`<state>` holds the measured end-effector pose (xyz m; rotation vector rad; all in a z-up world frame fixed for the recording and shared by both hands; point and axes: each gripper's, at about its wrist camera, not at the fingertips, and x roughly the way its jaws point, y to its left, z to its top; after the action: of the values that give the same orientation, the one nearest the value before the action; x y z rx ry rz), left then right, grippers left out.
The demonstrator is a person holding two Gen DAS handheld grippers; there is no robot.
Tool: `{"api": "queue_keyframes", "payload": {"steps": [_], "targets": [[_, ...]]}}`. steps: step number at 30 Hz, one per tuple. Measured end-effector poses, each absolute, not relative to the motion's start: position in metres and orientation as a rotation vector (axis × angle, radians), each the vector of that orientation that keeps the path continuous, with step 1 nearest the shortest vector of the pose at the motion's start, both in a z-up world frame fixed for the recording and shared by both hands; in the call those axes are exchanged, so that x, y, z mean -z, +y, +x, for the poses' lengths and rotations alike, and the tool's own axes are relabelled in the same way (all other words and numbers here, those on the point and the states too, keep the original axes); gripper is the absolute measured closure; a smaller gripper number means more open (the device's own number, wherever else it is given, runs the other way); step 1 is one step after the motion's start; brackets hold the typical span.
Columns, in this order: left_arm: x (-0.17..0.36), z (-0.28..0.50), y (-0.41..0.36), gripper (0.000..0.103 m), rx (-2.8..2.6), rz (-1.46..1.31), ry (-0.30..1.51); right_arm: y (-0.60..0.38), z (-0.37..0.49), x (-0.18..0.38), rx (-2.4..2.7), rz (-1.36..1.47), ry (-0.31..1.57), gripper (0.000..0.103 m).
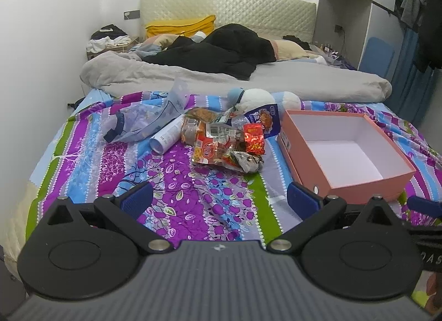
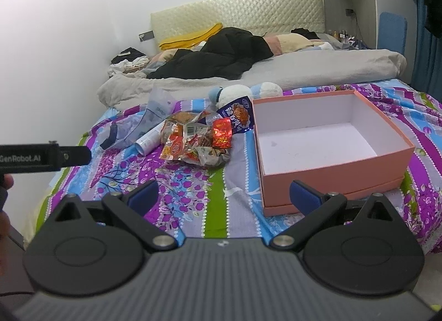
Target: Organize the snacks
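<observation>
Bed: a patterned purple, blue and green sheet (image 1: 176, 183) serves as the work surface, with a grey duvet (image 1: 304, 78) bunched beyond it.
Box: an open pink box (image 2: 334, 180) with a white interior lies empty to the right of the snacks, its near wall just ahead of the right gripper.
Snack pile: crinkled packets (image 1: 221, 144) sit heaped mid-sheet, left of the box and near it, a blue pouch (image 2: 239, 114) leaning at the back.
Red packet: a small foil packet (image 1: 252, 138) tops the heap on the box side, likely the easiest first pick.
Stray items: a white tube (image 1: 165, 136) and a clear bag (image 1: 143, 119) lie left of the heap and probably stay out.
Left gripper (image 1: 219, 201): released, jaws wide, holding nothing, short of the pile.
Right gripper (image 2: 223, 195): released and empty; best to pinch one packet by its edge and lift clear before crossing to the box.
</observation>
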<state>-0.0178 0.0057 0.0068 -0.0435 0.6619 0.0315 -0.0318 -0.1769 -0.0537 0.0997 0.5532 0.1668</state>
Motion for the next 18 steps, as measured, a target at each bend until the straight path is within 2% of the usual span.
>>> {"api": "queue_keyframes", "payload": {"steps": [18], "targets": [[0.0012,-0.0171,0.0097,0.0,-0.015,-0.064,0.696,-0.1698,-0.0343,0.0457,-0.218,0.052,0.488,0.0]]}}
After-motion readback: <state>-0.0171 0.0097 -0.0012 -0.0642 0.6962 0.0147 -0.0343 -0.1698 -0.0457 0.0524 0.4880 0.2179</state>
